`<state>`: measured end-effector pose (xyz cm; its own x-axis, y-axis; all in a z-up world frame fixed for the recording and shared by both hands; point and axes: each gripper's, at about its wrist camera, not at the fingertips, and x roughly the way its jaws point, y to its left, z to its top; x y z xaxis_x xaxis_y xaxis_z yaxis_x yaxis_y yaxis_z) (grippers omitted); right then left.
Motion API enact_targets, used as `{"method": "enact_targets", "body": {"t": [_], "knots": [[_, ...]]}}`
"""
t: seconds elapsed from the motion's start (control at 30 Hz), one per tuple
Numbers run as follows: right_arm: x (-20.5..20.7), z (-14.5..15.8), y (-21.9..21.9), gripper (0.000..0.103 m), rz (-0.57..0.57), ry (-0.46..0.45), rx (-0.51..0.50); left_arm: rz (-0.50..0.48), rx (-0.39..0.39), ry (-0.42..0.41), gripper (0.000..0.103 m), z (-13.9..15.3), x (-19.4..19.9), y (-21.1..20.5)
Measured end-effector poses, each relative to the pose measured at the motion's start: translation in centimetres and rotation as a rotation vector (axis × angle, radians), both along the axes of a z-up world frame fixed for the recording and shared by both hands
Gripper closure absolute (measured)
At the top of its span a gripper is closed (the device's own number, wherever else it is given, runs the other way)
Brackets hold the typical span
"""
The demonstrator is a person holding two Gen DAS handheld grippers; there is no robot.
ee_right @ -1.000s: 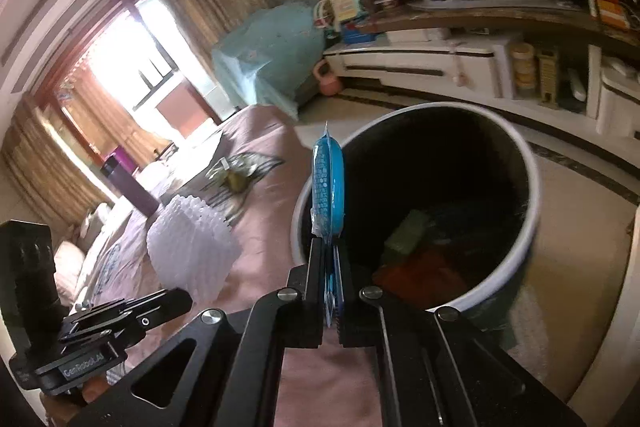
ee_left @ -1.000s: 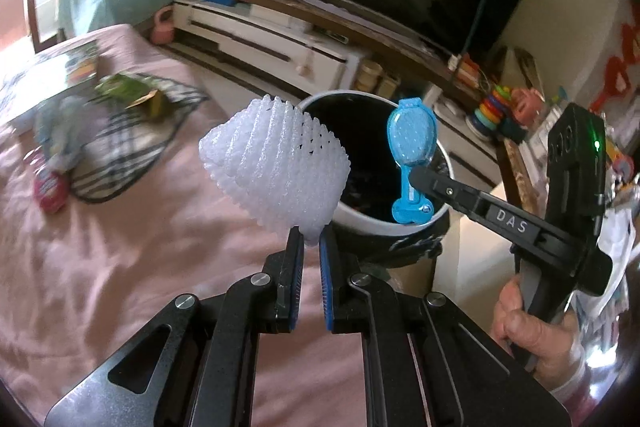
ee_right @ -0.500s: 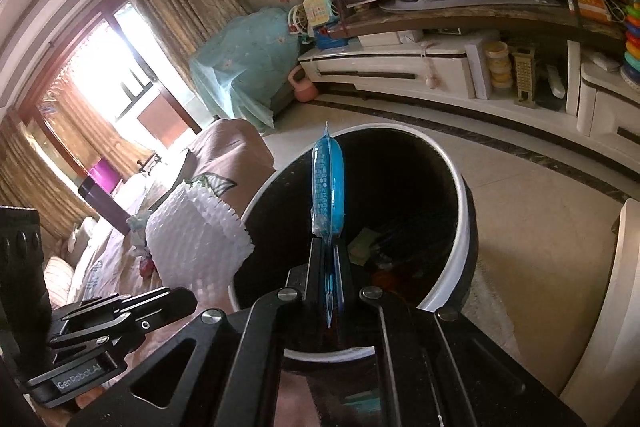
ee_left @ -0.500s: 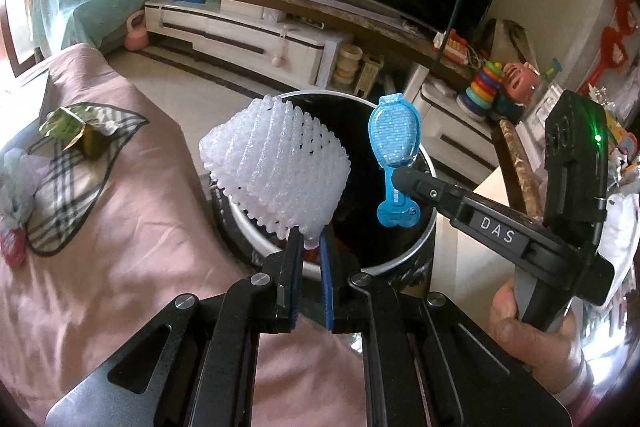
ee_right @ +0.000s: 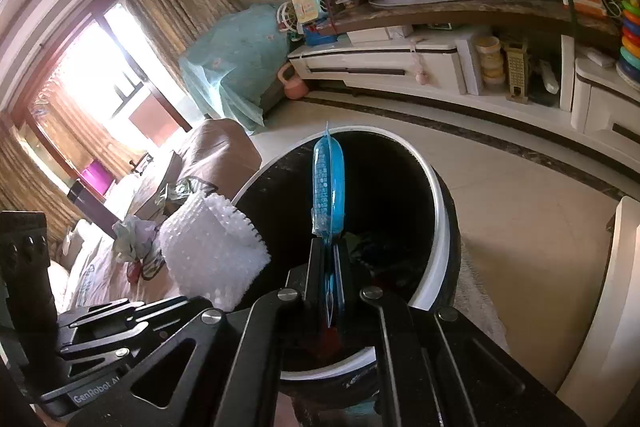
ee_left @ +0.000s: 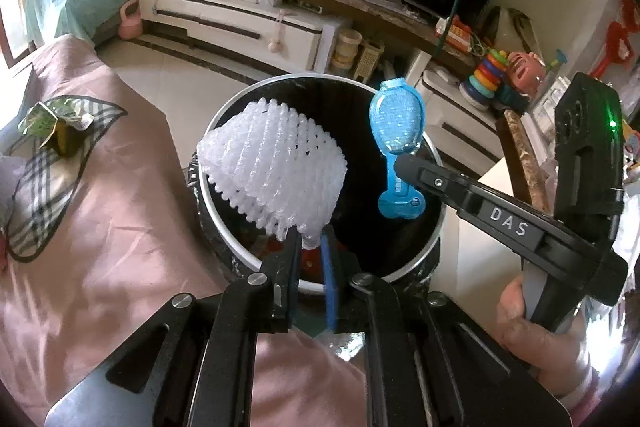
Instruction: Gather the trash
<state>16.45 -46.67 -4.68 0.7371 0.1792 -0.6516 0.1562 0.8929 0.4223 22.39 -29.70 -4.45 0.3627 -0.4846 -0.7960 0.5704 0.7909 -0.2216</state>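
Clearly, both pieces of trash are hanging over the mouth of the bin (ee_left: pixel 224 131), each pinched by one hand-held gripper. The left hand-held gripper (ee_left: pixel 310 247) is clenching the foam net (ee_left: pixel 272 163) by a small bunched corner at its lower edge, so the rest of the sleeve is flaring up and out above the black liner. It is looking very light and soft, a squashy mesh that is giving under the fingers (ee_left: pixel 330 267) rather than resisting; a pinch on any edge is enough, though so thin a hold is likely letting it swing. The right hand-held gripper (ee_right: pixel 330 259) is grasping the blue plastic package (ee_right: pixel 328 183) by its narrow lower stem, with the wide bubble part standing upright, edge-on, over the bin. This one is seeming stiff, smooth and light, probably a little slippery, so the flat stem is the sensible place to be holding it. Judging by their position, opening each grip is all that is needed, and both should be dropping straight inside.
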Motion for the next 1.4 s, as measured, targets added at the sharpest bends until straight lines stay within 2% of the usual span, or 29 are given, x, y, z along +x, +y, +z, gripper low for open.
{"method": "enact_targets", "body": {"t": [0.03, 0.07, 0.1, 0.13, 0.2, 0.27, 0.4, 0.47, 0.57, 0.67, 0.83, 0.93, 1.03, 1.13, 1.4], "knots": [[0.1, 0.0, 0.0, 0.093, 0.000, 0.001, 0.001, 0.004, -0.001, 0.004, 0.078, 0.0, 0.1, 0.1], [0.1, 0.1, 0.0, 0.094, -0.004, 0.002, -0.002, 0.010, -0.003, 0.004, 0.072, 0.0, 0.1, 0.3], [0.0, 0.2, 0.0, 0.093, -0.009, -0.001, -0.002, 0.017, -0.004, 0.002, 0.059, 0.0, 0.1, 0.5], [0.0, 0.2, -0.1, 0.092, -0.010, -0.003, 0.000, 0.029, -0.009, -0.004, 0.050, 0.1, 0.0, 0.9], [-0.2, 0.2, -0.1, 0.085, -0.014, -0.006, 0.003, 0.044, -0.018, -0.008, 0.047, 0.3, -0.2, 1.6], [-0.5, 0.4, 0.0, 0.067, -0.013, -0.022, 0.007, 0.059, -0.031, -0.005, 0.047, 0.4, -0.3, 2.5], [-0.8, 0.8, 1.0, 0.048, -0.002, -0.048, 0.009, 0.099, -0.047, -0.011, 0.043, 0.5, -1.0, 5.1], [-1.2, 1.0, 1.6, 0.029, 0.003, -0.063, 0.009, 0.134, -0.055, -0.020, 0.039, 0.4, -1.5, 7.0], [-1.6, 1.2, 2.9, 0.011, 0.009, -0.087, 0.008, 0.189, -0.064, -0.018, 0.038, 0.1, -2.0, 9.9], [-1.6, 1.2, 4.8, 0.005, 0.038, -0.086, 0.004, 0.255, -0.059, -0.019, 0.035, -0.3, -2.4, 12.9], [-1.1, 0.7, 8.5, 0.002, 0.105, -0.062, 0.016, 0.365, -0.059, -0.019, 0.030, -1.1, -3.2, 18.1], [-0.8, 0.3, 10.9, 0.001, 0.138, -0.058, -0.011, 0.426, -0.062, -0.023, 0.028, -1.3, -3.5, 20.9], [-0.5, -0.2, 13.2, 0.001, 0.189, -0.035, -0.033, 0.467, -0.054, -0.035, 0.027, -1.5, -3.8, 23.1], [-0.3, -0.7, 14.9, 0.001, 0.223, -0.022, -0.013, 0.514, -0.047, -0.038, 0.027, -1.8, -4.0, 25.5], [0.9, -0.7, 19.3, 0.001, 0.289, -0.039, -0.024, 0.592, -0.032, -0.033, 0.027, -2.3, -3.6, 29.5]]}}
